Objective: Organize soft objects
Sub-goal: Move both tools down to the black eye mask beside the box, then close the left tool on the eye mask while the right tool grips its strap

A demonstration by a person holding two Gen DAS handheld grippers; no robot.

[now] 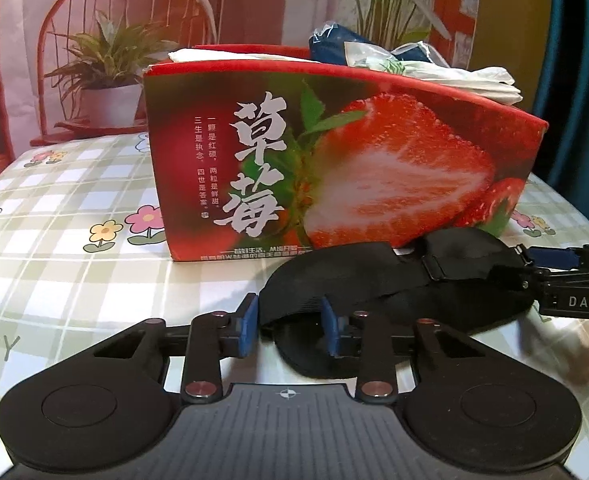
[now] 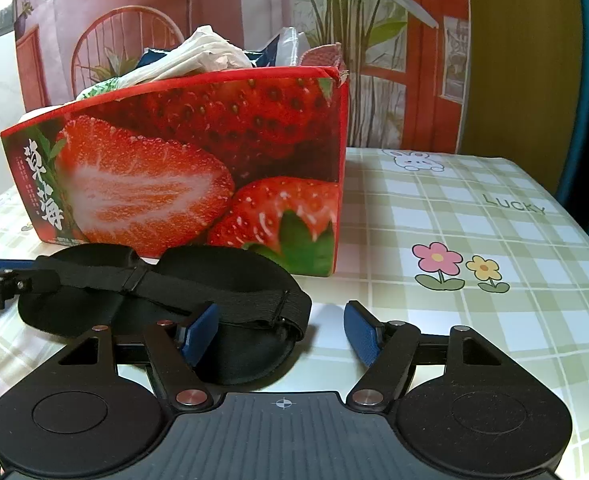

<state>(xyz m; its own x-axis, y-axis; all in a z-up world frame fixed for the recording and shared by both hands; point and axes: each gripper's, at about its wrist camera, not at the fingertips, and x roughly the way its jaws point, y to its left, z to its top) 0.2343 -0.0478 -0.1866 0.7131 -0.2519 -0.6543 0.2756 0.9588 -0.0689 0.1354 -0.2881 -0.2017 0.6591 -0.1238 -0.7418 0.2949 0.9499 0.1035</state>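
Note:
A black padded eye mask with an elastic strap lies on the table in front of a red strawberry-printed box. My left gripper is open, its blue pads straddling the mask's left end. In the right wrist view the mask lies at lower left and my right gripper is wide open, its left pad resting on the mask's right end. The right gripper's tip also shows in the left wrist view. The box holds white and blue soft items.
The table wears a green checked cloth with flower prints. A printed backdrop with plants and a chair stands behind. A blue curtain hangs at the right.

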